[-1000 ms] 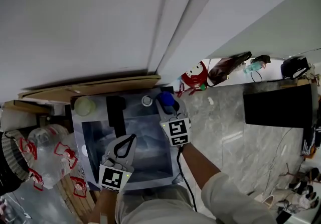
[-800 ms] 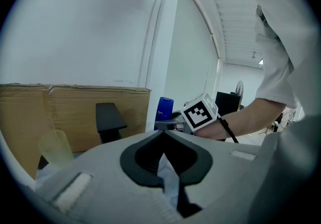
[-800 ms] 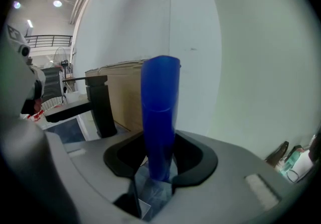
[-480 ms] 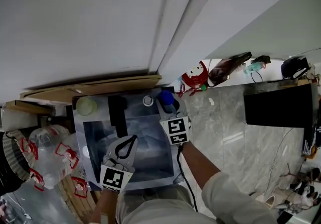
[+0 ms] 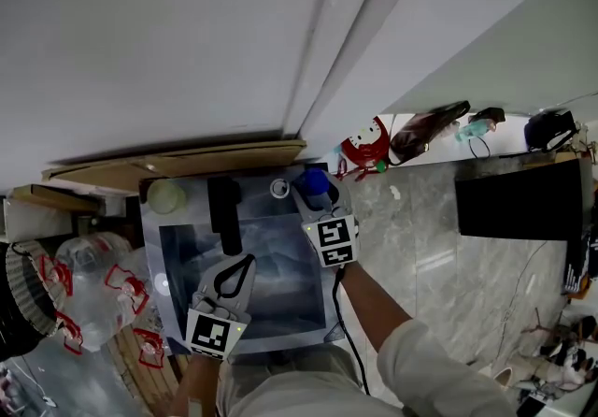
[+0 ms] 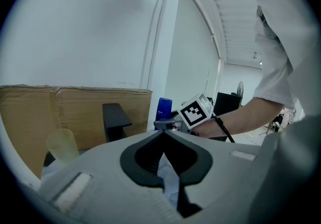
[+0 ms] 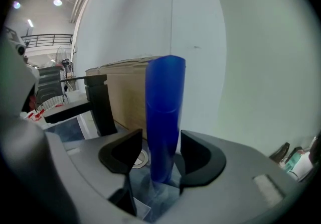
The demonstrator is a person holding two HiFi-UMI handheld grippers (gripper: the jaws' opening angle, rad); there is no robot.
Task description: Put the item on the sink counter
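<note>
Right gripper view, tongs point(image 7: 159, 143) just opened round bottle point(image 7: 164, 97), base unclear

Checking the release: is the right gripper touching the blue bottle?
Cannot tell. In the right gripper view the right gripper's jaws have just been opening around the blue bottle: a gap shows at one jaw, none discernible at the other.

The table point(image 5: 148, 247) is a steel sink unit, with its basin point(image 5: 276, 280) sunk in the middle and a flat rim running round it. Along the far rim, from left to right, stand a pale yellow-green cup point(image 5: 163, 196) at the left corner, a black tap point(image 5: 224, 209) reaching over the basin, a small round metal ring point(image 5: 279, 188), and an upright blue bottle point(image 5: 312, 183) at the right corner. A sheet of cardboard point(image 5: 177, 163) stands along the far edge.
</note>
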